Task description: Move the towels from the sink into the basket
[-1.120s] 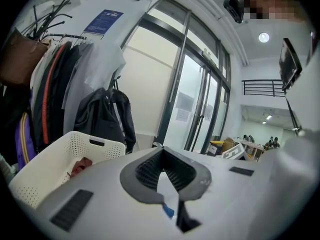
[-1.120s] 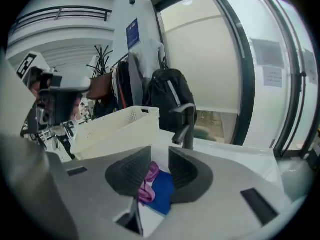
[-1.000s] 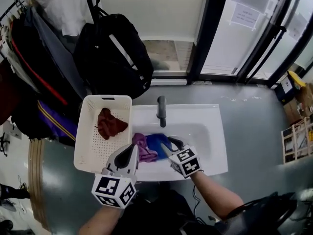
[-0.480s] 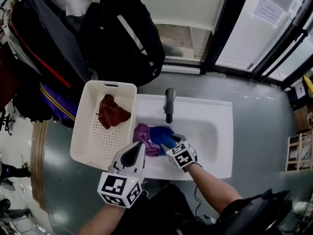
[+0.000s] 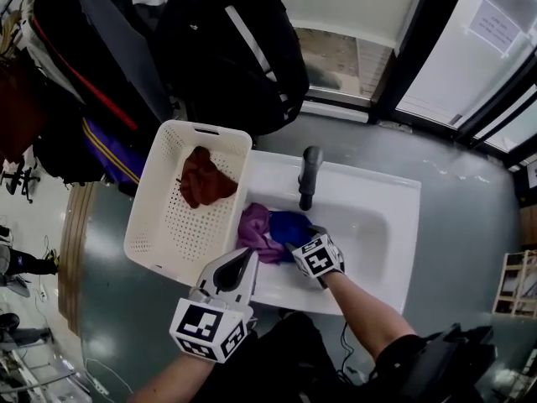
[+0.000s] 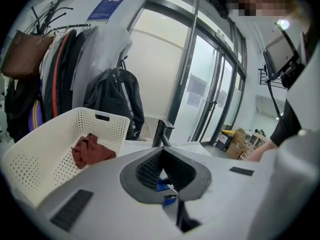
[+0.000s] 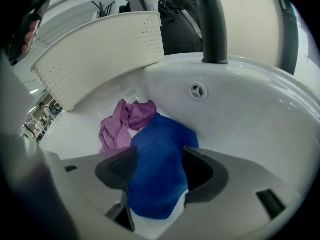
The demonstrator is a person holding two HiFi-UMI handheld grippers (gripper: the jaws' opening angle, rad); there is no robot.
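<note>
A blue towel (image 7: 160, 169) and a purple towel (image 7: 122, 124) lie bunched at the left end of the white sink (image 5: 369, 225). My right gripper (image 5: 300, 235) points steeply down over the blue towel. Its jaws have just been opening and stand open, with the blue towel between the pads (image 7: 122, 166) and no squeeze showing. My left gripper (image 5: 248, 255) hovers over the sink's front rim with its jaws shut and nothing in them. To the left of the sink, the white perforated basket (image 5: 151, 225) holds a red-brown towel (image 5: 205, 179).
A dark faucet (image 5: 309, 175) rises from the sink's back edge, right behind the towels. A black backpack (image 5: 226, 49) and hanging coats crowd the space behind the basket. Glass doors (image 5: 470, 65) stand at the back right. Grey floor (image 5: 470, 225) surrounds the sink.
My right gripper has dropped into the sink onto the blue towel, and its jaws stand wider apart. My left gripper has sunk a little by the sink's front rim.
</note>
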